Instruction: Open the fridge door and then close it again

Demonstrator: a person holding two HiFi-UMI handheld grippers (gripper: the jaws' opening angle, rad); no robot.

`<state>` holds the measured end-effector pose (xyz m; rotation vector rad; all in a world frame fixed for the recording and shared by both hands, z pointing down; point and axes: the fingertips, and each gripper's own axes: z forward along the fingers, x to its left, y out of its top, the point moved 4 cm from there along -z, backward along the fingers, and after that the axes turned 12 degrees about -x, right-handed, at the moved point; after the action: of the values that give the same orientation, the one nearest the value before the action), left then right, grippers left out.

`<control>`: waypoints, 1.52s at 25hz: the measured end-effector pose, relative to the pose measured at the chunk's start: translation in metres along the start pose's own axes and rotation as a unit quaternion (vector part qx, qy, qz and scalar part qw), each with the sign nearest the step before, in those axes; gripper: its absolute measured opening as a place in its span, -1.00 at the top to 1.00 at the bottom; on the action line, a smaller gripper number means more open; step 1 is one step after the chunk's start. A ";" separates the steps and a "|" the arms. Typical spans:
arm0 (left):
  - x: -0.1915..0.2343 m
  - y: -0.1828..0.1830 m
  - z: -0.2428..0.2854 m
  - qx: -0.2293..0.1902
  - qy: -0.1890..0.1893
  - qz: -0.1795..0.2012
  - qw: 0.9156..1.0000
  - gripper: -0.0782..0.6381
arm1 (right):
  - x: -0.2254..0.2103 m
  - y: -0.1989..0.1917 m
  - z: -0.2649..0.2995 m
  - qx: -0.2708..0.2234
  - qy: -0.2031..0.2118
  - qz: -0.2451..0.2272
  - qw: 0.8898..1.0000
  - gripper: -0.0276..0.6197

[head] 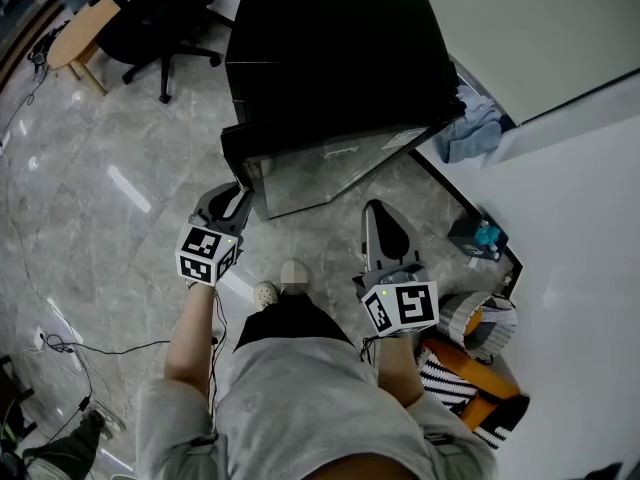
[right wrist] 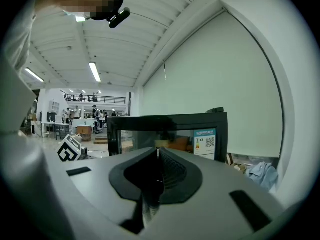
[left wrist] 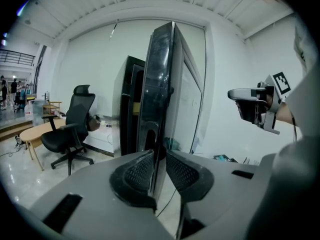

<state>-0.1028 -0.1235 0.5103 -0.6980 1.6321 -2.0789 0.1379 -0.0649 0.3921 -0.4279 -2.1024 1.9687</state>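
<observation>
A black mini fridge (head: 330,58) stands on the floor against a white wall, and its glass door (head: 320,168) is swung out toward me. My left gripper (head: 238,196) is at the door's free edge. In the left gripper view the door edge (left wrist: 161,84) runs upright between the pads (left wrist: 137,171), which stand a little apart around it without clamping. My right gripper (head: 380,218) hovers in front of the door face (right wrist: 170,129), shut with nothing in it. It also shows in the left gripper view, where the right gripper (left wrist: 240,95) is off to the right.
A black office chair (head: 160,18) and a wooden table (head: 95,18) stand to the far left. A blue cloth (head: 470,128) lies beside the fridge. A striped bag (head: 450,378) and a small box (head: 475,238) sit by the wall at right. A cable (head: 100,353) trails on the floor.
</observation>
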 end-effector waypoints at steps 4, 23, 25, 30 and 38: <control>0.011 0.002 0.008 -0.003 -0.002 0.000 1.000 0.56 | -0.003 -0.003 0.008 0.001 0.001 0.003 1.000 0.83; 0.051 0.015 0.046 0.000 -0.005 0.014 1.000 0.54 | -0.015 -0.009 0.039 0.010 0.008 0.001 1.000 0.83; 0.055 0.016 0.049 0.001 -0.004 0.016 1.000 0.54 | -0.016 -0.010 0.042 0.012 0.008 0.001 1.000 0.83; 0.062 0.017 0.055 0.002 -0.001 0.017 1.000 0.54 | -0.017 -0.011 0.048 0.012 0.009 0.001 1.000 0.83; 0.069 0.021 0.064 0.001 0.008 0.016 1.000 0.53 | -0.023 -0.013 0.052 0.013 0.005 0.003 1.000 0.83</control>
<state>-0.1181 -0.2190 0.5118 -0.6523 1.6393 -2.0670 0.1404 -0.1221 0.4018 -0.4403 -2.0698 1.9902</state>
